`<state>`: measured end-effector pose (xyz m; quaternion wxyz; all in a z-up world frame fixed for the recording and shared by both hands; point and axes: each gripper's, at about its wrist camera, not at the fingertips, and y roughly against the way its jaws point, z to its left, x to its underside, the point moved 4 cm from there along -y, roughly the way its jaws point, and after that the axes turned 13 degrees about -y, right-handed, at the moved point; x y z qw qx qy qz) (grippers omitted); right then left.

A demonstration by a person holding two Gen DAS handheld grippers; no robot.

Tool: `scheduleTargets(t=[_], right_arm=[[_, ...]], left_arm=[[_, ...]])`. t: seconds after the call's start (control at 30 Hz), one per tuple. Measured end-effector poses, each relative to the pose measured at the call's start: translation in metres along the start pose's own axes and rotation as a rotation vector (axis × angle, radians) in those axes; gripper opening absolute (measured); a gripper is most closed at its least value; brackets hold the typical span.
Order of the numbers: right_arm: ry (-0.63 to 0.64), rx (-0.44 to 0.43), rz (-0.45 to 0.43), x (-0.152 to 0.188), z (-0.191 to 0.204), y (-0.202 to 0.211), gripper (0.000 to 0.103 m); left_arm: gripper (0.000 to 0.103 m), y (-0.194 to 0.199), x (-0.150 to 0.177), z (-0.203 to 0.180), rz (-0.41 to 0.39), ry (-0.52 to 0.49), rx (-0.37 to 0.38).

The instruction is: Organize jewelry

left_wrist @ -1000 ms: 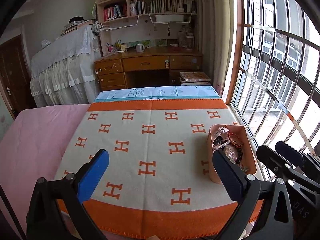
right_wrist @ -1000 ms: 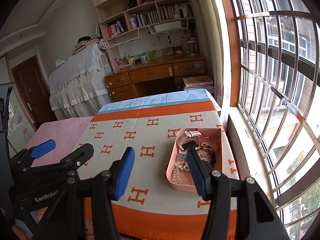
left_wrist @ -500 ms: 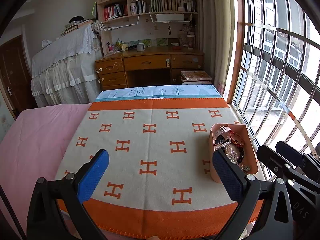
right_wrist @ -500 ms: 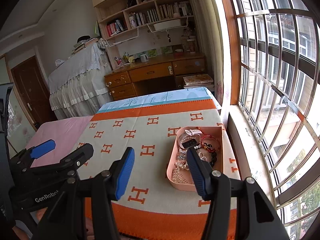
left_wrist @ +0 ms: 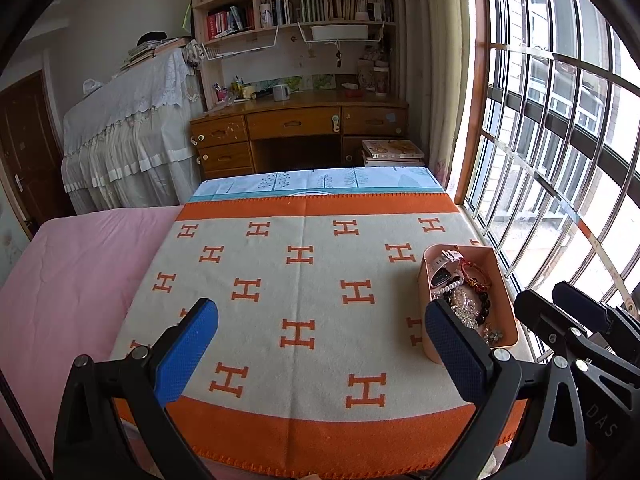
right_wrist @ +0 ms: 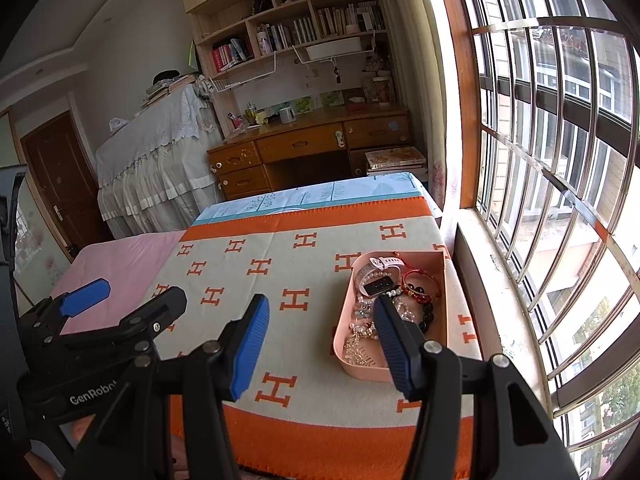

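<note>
A pink tray sits on the right side of an orange and cream blanket, near the window. It holds a pink smartwatch, a red bracelet, a dark bead bracelet and several crystal pieces. My left gripper is open and empty above the blanket's front half. My right gripper is open and empty, its right finger over the tray's near part. Each gripper shows in the other view, the right one and the left one.
The blanket lies on a bed with a pink sheet to the left. A barred window and its sill run along the right. A wooden desk with shelves and a cloth-covered piece of furniture stand beyond the bed.
Both views have shifted slightly; the tray and blanket sit a little higher in frame. Both grippers stay open and empty.
</note>
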<state>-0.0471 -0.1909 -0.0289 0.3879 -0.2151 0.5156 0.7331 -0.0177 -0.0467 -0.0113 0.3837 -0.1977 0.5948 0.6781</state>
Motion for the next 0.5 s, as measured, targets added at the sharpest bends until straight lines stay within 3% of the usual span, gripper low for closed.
scheduleTargets(t=[0.5], right_arm=[[0.004,0.017,0.017,0.011,-0.001,0.004,0.055]], left_arm=[[0.102,-0.009,0.014,0.011,0.029,0.012,0.026]])
